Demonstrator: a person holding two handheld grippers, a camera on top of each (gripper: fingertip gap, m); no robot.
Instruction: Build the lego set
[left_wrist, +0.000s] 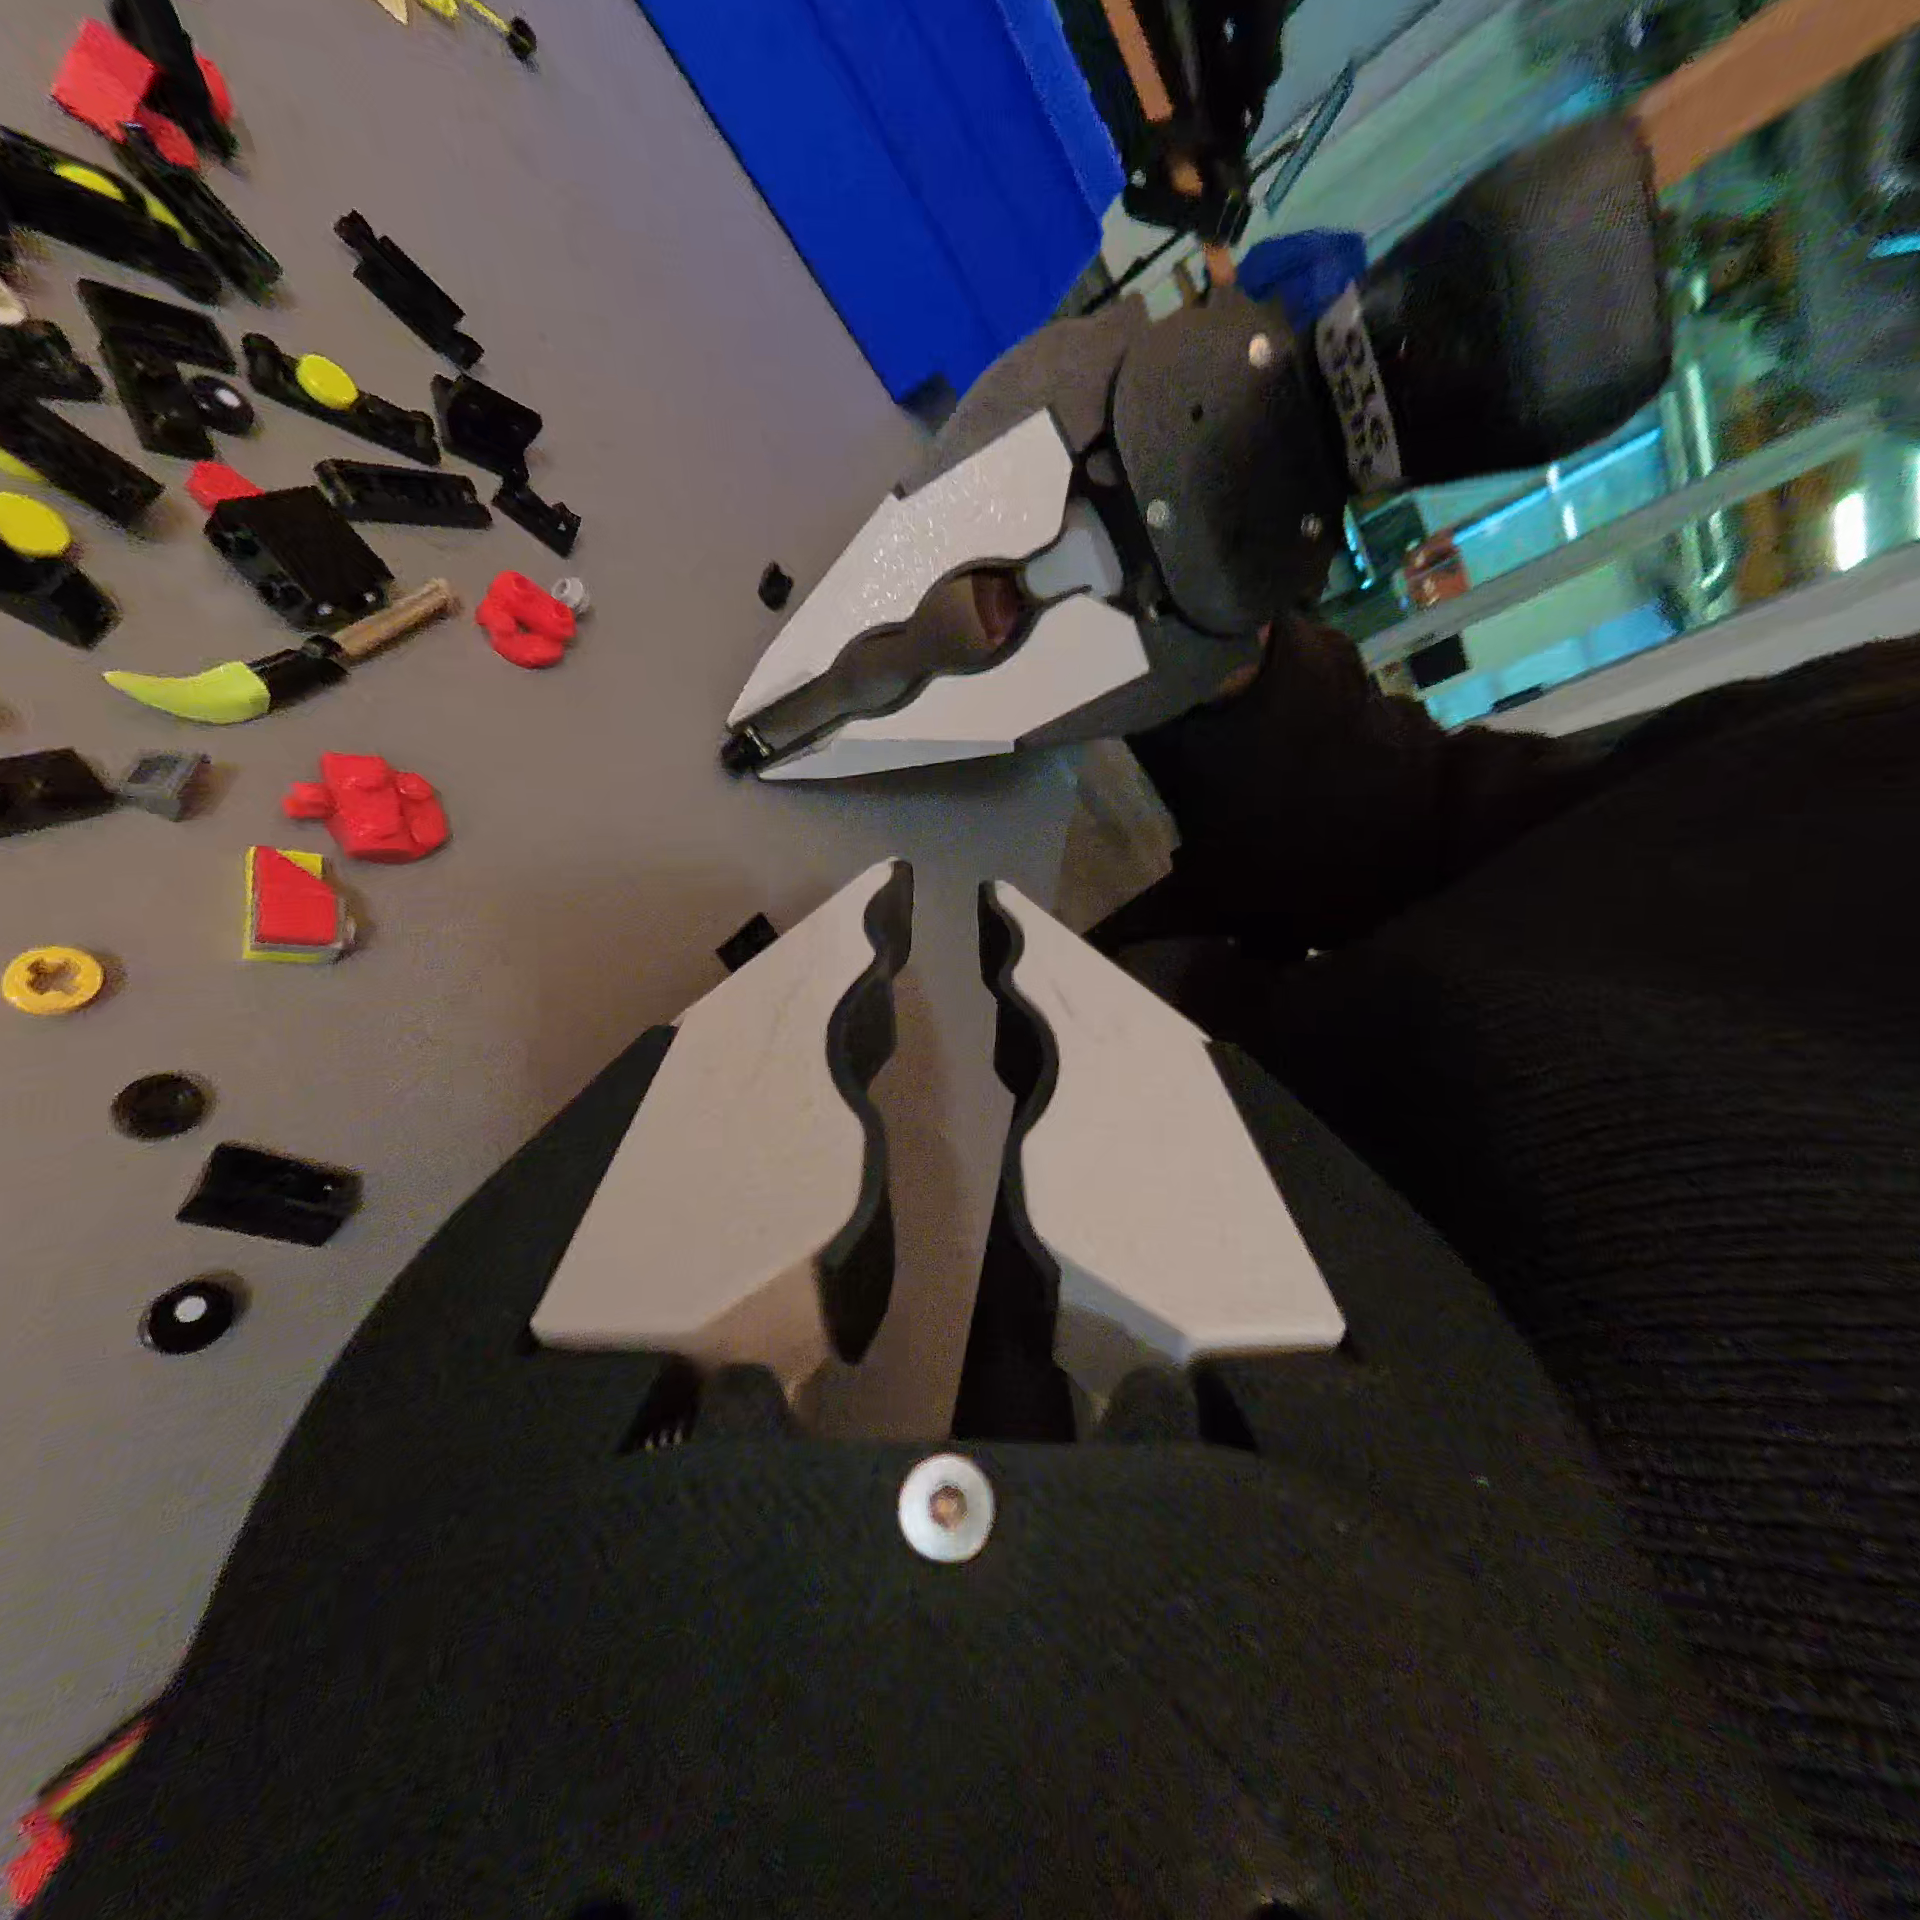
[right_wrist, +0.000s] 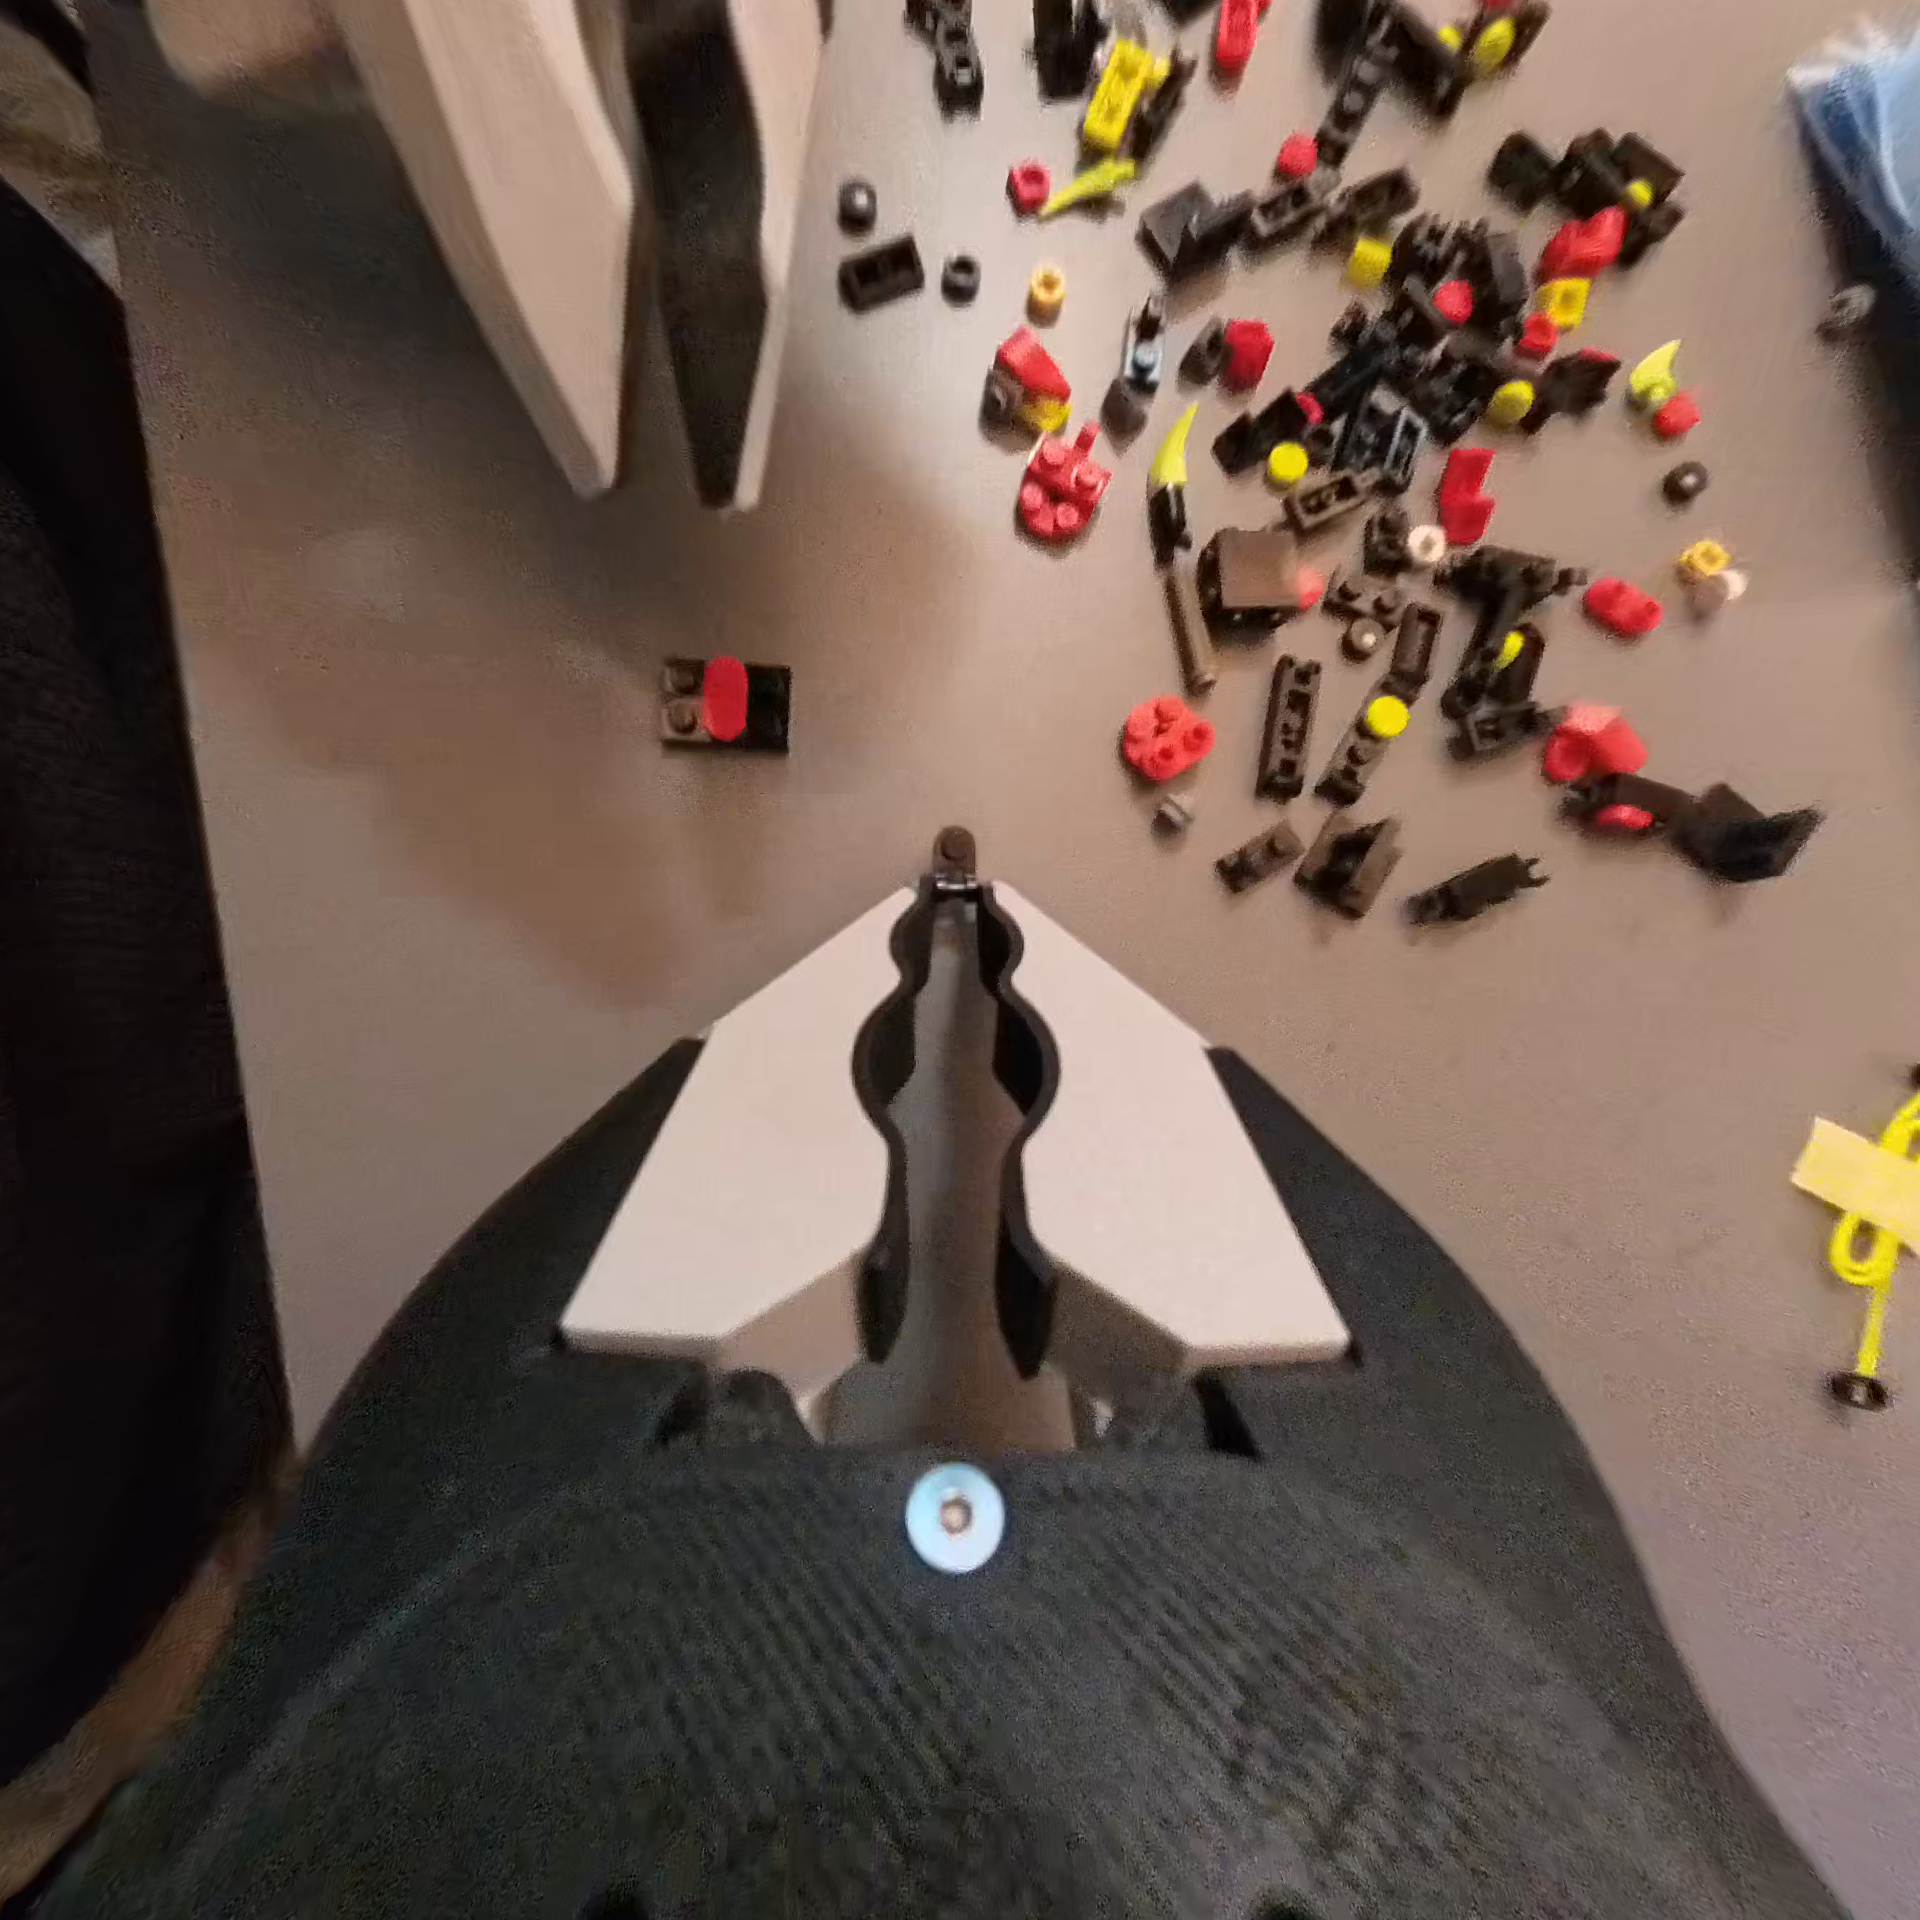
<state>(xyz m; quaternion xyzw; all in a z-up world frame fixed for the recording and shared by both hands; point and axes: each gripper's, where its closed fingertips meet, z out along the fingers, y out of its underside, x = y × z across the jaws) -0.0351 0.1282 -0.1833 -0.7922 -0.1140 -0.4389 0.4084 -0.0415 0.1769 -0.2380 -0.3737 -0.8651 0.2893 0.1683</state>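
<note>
Small black brick piece (right_wrist: 952, 854), centre frame of the right wrist view, is clamped at the tips of the right hand-held gripper (right_wrist: 952, 891) above the tabletop (right_wrist: 520, 831). Loose bricks (right_wrist: 1403, 468) remain scattered upper right. Left hand-held gripper (left_wrist: 945, 883) stands apart, empty.

Grey table (right_wrist: 520, 831) with toy bricks all over the upper right of the right wrist view: mostly black pieces (right_wrist: 1371, 416), plus red (right_wrist: 1164, 738) and yellow ones (right_wrist: 1387, 715). A black plate with a red tile (right_wrist: 725, 704) sits alone left of centre. Yellow tape (right_wrist: 1860, 1184) at the right edge.
</note>
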